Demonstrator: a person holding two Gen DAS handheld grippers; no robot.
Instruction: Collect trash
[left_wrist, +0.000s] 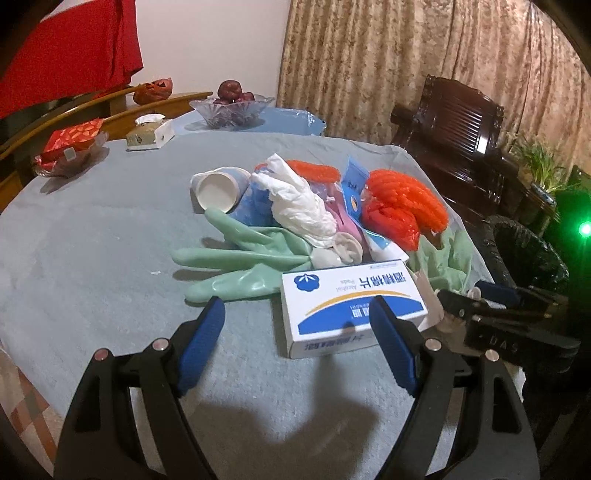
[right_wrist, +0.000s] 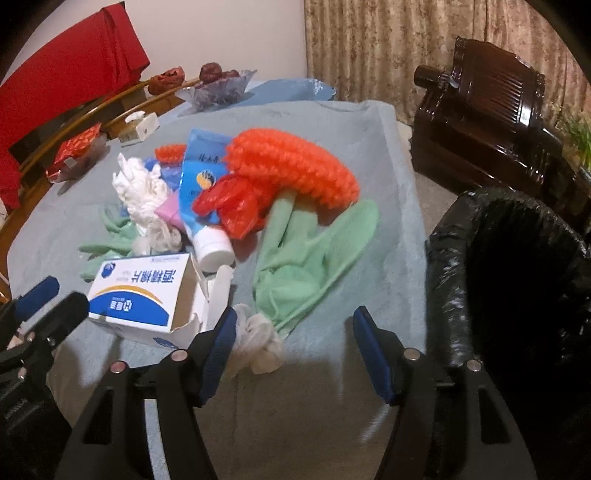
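With both our left gripper (left_wrist: 297, 314) and right gripper (right_wrist: 293, 326) spread and empty, the heaped trash (right_wrist: 236, 206) mid-frame may scatter off the table (right_wrist: 388, 229), missing the bin (right_wrist: 517, 288) at right.

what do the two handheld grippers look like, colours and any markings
Both match: the left gripper and right gripper have black angular plastic frames, ridged blue pads on the fingers, and round silver pivot pins. The right one's side carries embossed lettering.
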